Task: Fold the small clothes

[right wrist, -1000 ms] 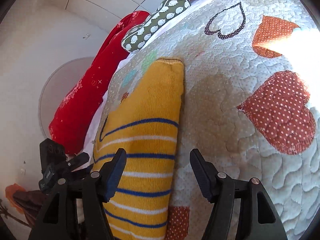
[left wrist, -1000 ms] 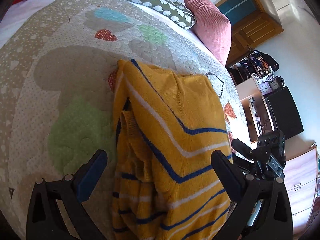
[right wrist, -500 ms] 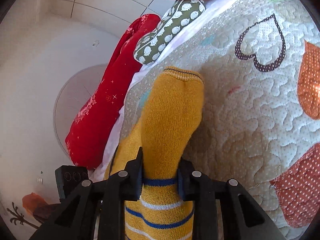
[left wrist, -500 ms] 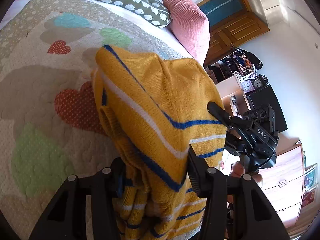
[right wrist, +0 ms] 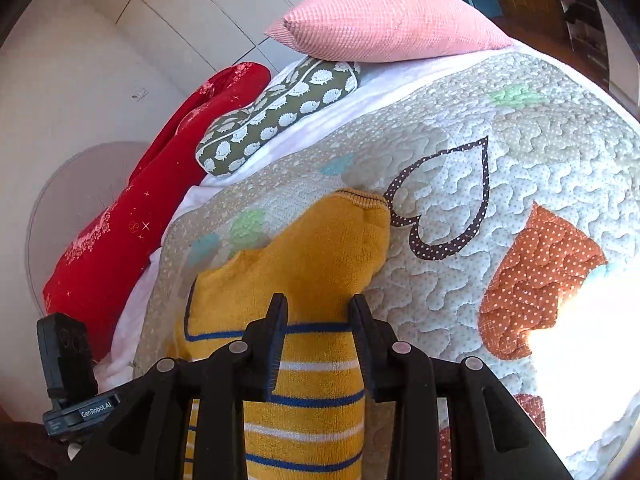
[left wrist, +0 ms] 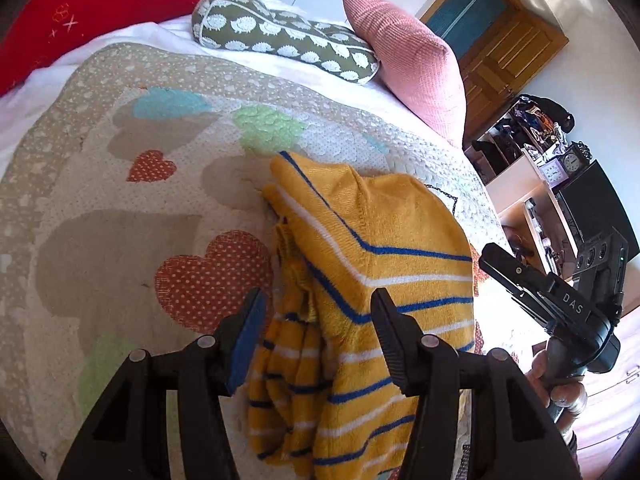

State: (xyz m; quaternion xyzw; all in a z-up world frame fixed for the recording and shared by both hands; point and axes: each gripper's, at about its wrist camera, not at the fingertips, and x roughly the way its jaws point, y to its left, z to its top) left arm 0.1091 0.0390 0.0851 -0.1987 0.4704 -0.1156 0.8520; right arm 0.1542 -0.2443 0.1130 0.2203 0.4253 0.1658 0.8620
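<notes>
both tools' jaws just eased apart around yellow striped sweater (left wrist: 372,264).

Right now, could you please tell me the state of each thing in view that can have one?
Yellow sweater: bunched, half folded, lying on the quilt.
Left gripper: open; jaws have just been opening, with a gap showing beside the fabric.
Right gripper: jaws have just been opening, but the sleeve between them touches both pads.

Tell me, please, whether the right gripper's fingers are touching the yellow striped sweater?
Touching. The right wrist view shows both fingers of the right gripper pressed against the yellow striped sweater, no gap either side.
</notes>
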